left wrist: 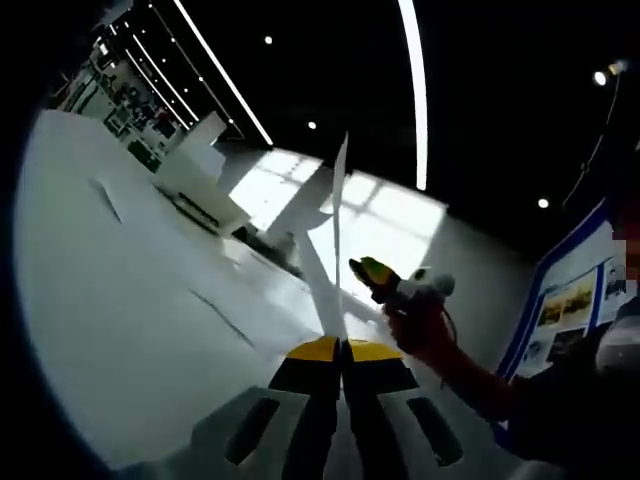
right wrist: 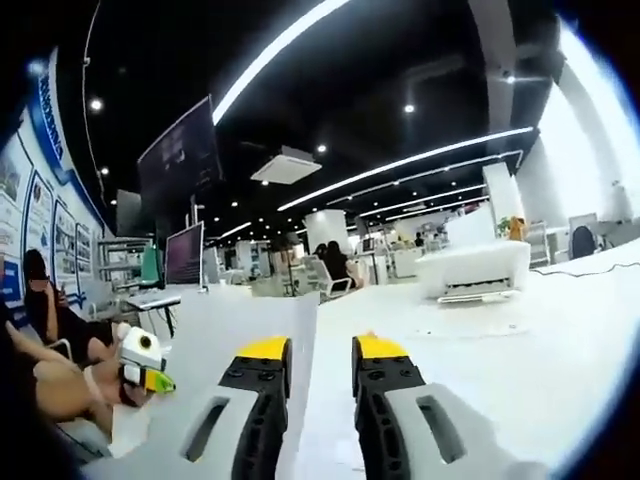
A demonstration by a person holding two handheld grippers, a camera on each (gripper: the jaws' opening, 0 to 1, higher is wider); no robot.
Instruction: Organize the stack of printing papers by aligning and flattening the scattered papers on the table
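A thin stack of white printing papers [left wrist: 338, 230] stands on edge, rising from between the yellow tips of my left gripper [left wrist: 341, 350], which is shut on it. The white table [left wrist: 130, 300] tilts away to the left. My right gripper [left wrist: 385, 278], held by a hand, hovers just right of the papers. In the right gripper view the papers [right wrist: 255, 318] appear as a flat white sheet whose edge runs down into the gap of my right gripper [right wrist: 322, 348], which is open. The left gripper [right wrist: 145, 368] sits at the sheet's lower left, in a hand.
A white counter [left wrist: 200, 165] stands at the table's far side and a blue-framed poster board [left wrist: 570, 300] on the right. Across the table [right wrist: 520, 350] are a white sofa-like unit [right wrist: 475, 270], a monitor [right wrist: 185, 255] and seated people [right wrist: 50, 310].
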